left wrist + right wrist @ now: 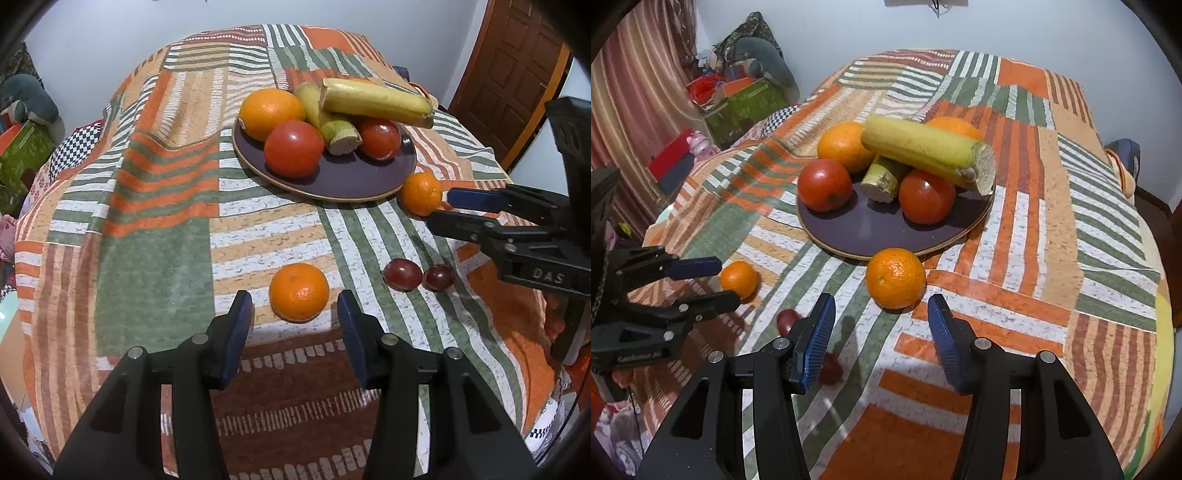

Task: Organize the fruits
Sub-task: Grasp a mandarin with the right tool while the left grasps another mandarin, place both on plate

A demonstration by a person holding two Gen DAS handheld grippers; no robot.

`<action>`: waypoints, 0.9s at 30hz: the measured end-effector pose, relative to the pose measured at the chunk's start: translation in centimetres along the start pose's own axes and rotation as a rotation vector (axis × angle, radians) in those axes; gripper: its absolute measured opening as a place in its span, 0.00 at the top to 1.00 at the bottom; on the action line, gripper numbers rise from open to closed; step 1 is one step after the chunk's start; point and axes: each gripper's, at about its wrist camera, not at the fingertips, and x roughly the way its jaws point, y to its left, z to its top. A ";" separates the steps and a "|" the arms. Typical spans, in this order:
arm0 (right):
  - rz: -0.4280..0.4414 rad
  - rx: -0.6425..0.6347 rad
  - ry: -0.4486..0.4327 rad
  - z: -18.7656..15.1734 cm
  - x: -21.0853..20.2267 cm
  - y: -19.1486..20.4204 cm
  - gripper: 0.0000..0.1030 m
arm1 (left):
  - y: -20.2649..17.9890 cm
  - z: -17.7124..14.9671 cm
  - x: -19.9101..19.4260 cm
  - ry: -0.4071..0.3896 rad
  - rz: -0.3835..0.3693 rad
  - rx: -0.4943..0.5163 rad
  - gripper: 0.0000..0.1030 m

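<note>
A dark purple plate (343,181) (864,229) holds an orange (271,112), two tomatoes (293,147) and two bananas (376,101). My left gripper (295,310) (729,280) is open, just short of a mandarin (299,291) (740,278) on the cloth. My right gripper (882,314) (437,205) is open, close behind a second mandarin (895,277) (421,194) at the plate's near rim. Two dark red plums (402,274) (439,277) lie between the grippers; my right finger partly hides them in the right wrist view (786,321).
The table wears a striped orange, green and white patchwork cloth (155,236) with folds. A wooden door (509,74) stands at the right. Boxes and clutter (738,99) sit by the curtain beyond the table's left edge.
</note>
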 end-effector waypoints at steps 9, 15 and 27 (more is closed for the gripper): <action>-0.002 0.020 0.008 0.5 1.1 -0.6 0.67 | 0.0 0.0 0.2 -0.021 -0.014 -0.007 0.67; 0.023 0.028 -0.008 0.3 0.3 -0.7 0.68 | 0.1 0.7 -0.8 -0.049 -0.026 -0.011 0.67; 0.039 0.000 -0.079 2.3 -1.3 0.2 0.68 | -1.4 4.5 -1.7 -0.125 -0.041 0.013 0.67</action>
